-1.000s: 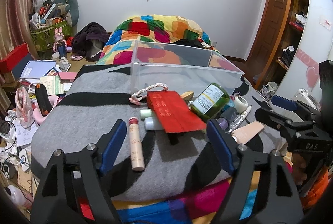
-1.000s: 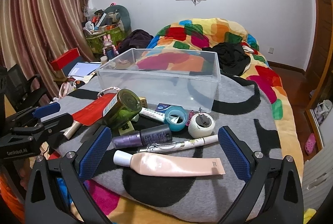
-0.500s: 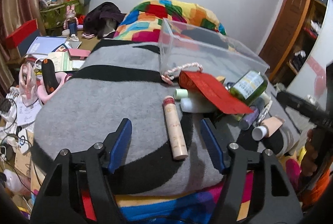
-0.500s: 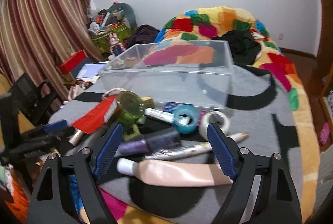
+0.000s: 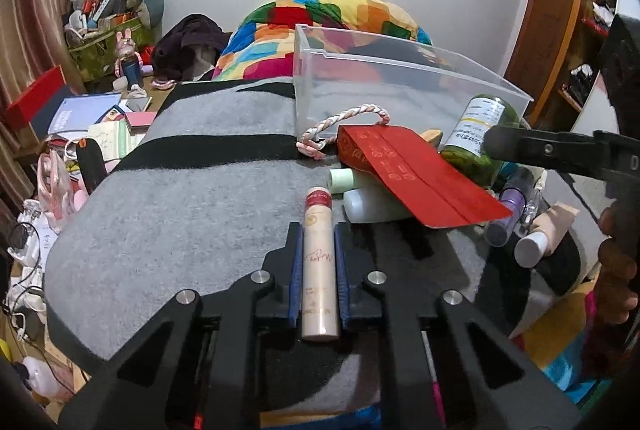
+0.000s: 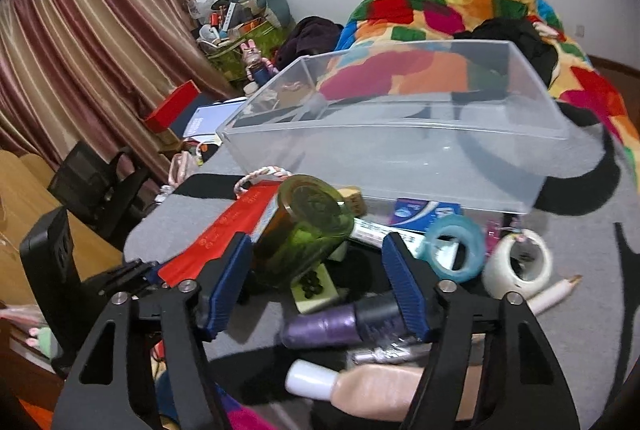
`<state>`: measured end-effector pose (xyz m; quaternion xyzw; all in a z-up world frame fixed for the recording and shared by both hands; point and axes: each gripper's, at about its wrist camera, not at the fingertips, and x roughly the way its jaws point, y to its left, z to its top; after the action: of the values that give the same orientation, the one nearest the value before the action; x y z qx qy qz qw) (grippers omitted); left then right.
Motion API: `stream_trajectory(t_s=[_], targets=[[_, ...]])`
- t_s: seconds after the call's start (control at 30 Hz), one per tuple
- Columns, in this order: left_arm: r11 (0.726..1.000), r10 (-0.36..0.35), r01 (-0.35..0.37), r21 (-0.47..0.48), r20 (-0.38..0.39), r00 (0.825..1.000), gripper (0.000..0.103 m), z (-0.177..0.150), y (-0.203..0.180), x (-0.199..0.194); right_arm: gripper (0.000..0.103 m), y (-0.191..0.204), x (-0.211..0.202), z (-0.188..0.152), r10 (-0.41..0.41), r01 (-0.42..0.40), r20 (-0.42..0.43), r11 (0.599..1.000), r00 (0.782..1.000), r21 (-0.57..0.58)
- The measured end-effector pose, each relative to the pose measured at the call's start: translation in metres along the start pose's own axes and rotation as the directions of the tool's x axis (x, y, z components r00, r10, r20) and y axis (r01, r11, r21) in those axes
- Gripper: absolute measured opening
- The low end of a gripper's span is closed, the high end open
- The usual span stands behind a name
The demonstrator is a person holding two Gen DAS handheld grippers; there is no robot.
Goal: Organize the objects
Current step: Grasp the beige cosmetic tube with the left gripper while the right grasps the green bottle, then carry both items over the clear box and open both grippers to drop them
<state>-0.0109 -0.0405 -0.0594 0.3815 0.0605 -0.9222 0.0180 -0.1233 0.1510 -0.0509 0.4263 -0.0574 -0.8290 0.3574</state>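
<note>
— The blanket (image 5: 168,230) looks like rough, matt grey cloth. And the bin (image 6: 400,158)?

— Clear, smooth plastic. The green bottle (image 6: 304,238) is glossy, like glass; the beige tube (image 5: 318,270) satin-smooth.

— The red envelope (image 5: 416,178)?

— Matt paper. The gripper pads (image 6: 404,282) are ribbed blue rubber.

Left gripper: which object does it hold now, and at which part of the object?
The left gripper is shut on the beige cosmetic tube, gripping its sides at the middle and lower body; the red-banded top stays free.

Soft, even indoor light; fisheye bending and dark vignette toward every edge, with motion blur at the right view's six o'clock.
</note>
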Motion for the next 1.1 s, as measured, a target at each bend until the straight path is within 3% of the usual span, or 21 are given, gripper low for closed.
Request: stream_trajectory(t_s=[0.2,0.43,0.77,1.1], targets=[[1.0,0.006,-0.006,0.0,0.007,1.0,0.014,0.001,0.003,-0.003,0.049,0.002,0.016,0.007,0.063,-0.062,-0.035,0.998,0.997,0.024],[1.0,0.001,0.0,-0.025,0.054,0.999,0.014,0.018,0.012,-0.017,0.043,0.008,-0.001,0.008,0.024,-0.024,0.025,0.999,0.999,-0.03],[0.999,-0.052,0.052,0.005,0.151,0.987,0.014,0.06,0.003,-0.037,0.042,0.016,-0.046,0.027,-0.066,0.082,0.164,0.992,0.984,-0.093],[0.992,-0.126,0.127,0.005,0.151,0.98,0.014,0.108,-0.008,-0.018,0.042,0.007,-0.066,0.063,-0.198,0.231,0.274,0.969,0.941,-0.093]])
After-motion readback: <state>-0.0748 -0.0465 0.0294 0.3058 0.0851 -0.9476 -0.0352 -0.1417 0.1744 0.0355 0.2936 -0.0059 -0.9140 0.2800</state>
